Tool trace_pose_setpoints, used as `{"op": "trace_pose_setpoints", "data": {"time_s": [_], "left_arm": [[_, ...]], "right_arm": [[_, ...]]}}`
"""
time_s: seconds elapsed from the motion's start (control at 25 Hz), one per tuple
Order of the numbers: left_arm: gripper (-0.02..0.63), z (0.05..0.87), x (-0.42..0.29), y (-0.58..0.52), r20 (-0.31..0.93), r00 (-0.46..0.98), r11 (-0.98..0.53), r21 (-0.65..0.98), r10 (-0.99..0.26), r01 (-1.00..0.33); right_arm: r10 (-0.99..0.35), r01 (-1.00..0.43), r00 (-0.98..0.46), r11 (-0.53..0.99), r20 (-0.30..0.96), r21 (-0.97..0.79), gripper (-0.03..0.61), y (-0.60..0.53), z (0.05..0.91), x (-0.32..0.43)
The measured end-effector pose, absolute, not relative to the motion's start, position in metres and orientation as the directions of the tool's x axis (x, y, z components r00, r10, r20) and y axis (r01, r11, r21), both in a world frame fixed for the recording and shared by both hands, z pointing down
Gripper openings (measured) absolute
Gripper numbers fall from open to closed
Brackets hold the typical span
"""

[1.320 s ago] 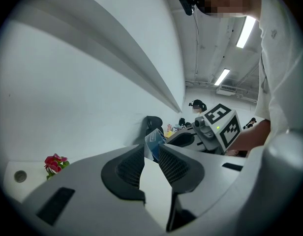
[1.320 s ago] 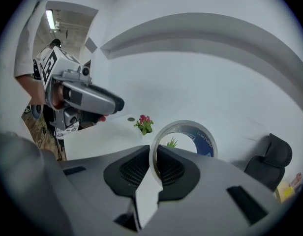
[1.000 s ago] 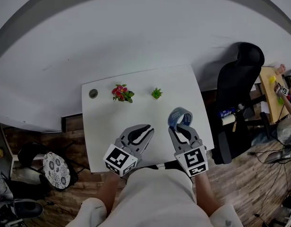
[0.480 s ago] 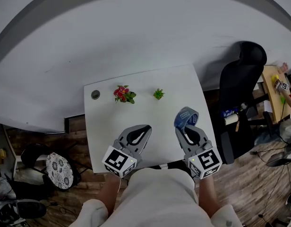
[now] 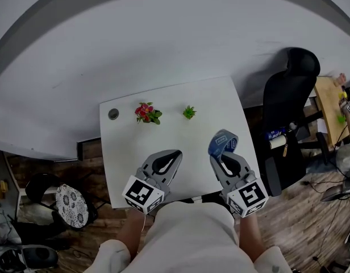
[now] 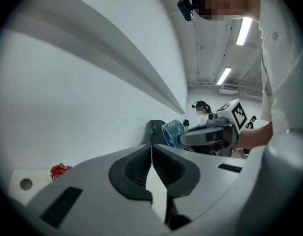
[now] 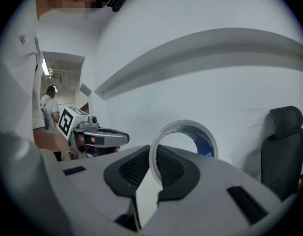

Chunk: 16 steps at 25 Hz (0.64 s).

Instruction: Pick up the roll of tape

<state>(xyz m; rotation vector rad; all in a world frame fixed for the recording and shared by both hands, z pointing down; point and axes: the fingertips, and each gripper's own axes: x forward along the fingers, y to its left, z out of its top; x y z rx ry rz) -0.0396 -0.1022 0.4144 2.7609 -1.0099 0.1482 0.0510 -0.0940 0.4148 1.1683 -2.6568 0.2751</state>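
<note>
I'm watching the roll of tape (image 7: 204,142) in the right gripper view: it's showing as a pale, thin-walled ring with a blue band and a wide round hole. White lettering is running along the blue, but it's too small and curved for me to read. The right gripper (image 7: 154,163) is pinching the ring's wall at about nine o'clock on the ring, its two dark ribbed pads pressing on it from either side. The roll is standing on edge, its hole facing almost straight back at the camera, so its axis is running roughly along the line of the jaws and turning a little to three o'clock. In the head view the roll is sitting at twelve o'clock from the gripper's tips, over the white table (image 5: 163,135) at that table's four o'clock side, near the right edge. The left gripper (image 6: 151,156) has just been closing and its pads are now meeting with nothing between them, pointing across towards the tape.
</note>
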Motion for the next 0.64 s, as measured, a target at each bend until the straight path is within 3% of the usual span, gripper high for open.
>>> {"op": "trace_pose_setpoints", "data": {"time_s": [0.64], "left_arm": [[0.024, 0.4126, -0.0399, -0.1008, 0.153, 0.758, -0.740, 0.164, -0.634, -0.652]], "right_arm": [[-0.689, -0.735, -0.662, 0.674, 0.294, -0.076, 0.048, -0.0925, 0.4170, 0.0499]]}}
